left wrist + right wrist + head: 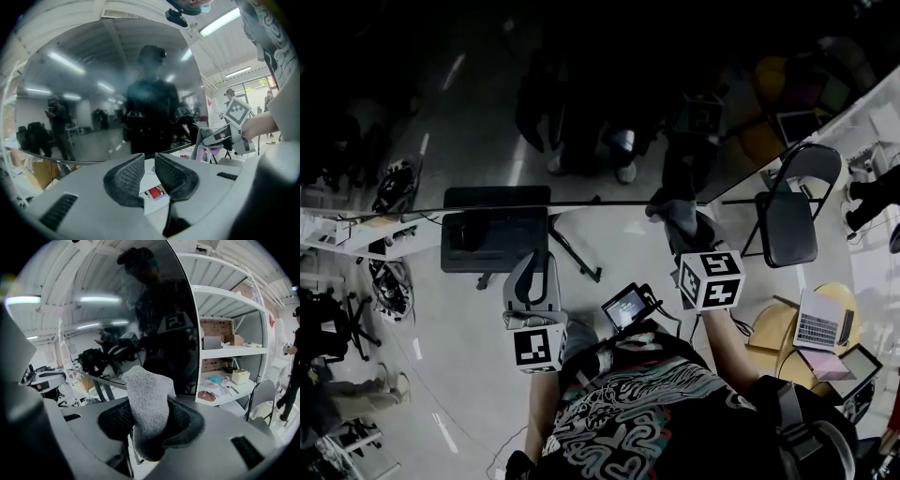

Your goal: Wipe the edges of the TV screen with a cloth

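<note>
The dark, mirror-like TV screen (487,112) shows one long edge running across the head view. The right hand-held gripper (686,234) is clamped on a grey cloth (149,404), which sits at that edge. The left hand-held gripper (149,165) is near the same edge, its jaws narrowly apart.

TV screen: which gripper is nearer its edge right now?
Right. The right gripper holds the cloth at the TV screen edge; the left gripper hangs back from it, jaws apart and empty.
</note>
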`<state>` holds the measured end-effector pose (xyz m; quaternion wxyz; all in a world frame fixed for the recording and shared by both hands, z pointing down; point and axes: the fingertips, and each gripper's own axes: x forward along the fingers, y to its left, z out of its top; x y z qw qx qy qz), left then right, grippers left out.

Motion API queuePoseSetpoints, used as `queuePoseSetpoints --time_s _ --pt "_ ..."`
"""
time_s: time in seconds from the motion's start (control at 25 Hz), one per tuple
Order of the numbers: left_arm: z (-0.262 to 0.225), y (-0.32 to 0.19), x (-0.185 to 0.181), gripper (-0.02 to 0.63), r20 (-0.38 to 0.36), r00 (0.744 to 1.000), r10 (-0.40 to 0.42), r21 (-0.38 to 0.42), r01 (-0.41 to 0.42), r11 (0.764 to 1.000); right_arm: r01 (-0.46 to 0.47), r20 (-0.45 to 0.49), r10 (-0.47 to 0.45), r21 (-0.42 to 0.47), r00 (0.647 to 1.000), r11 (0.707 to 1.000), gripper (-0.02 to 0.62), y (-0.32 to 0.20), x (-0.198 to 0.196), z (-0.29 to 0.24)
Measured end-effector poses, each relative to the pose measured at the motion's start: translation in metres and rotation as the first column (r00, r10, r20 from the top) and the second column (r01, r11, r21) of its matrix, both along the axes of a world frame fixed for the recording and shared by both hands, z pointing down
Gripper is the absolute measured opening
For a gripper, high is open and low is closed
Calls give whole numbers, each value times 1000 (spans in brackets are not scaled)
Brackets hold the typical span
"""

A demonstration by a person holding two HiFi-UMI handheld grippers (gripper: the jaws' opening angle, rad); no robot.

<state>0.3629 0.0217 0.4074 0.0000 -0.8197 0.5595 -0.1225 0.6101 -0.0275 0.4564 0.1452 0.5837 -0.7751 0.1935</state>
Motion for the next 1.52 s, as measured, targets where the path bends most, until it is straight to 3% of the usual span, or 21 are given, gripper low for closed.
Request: queuePoseSetpoints --time_s 0.2,0.44,0.92,1.52 --pt "0 -2 -1 74 -11 1000 -14 -8 14 1000 13 10 -13 -4 1000 1000 179 -1 -4 -1" --pt "3 -1 -19 21 -57 997 -57 -13 57 998 32 20 -32 3 999 999 179 -2 -16 -1" --pt "7 4 -51 18 -77 983 -168 -31 166 986 79 34 -78 -5 996 997 179 -5 -32 0" --pt "11 2 -73 18 -76 976 -202 -37 200 979 110 60 -109 -15 992 994 179 -7 -56 6"
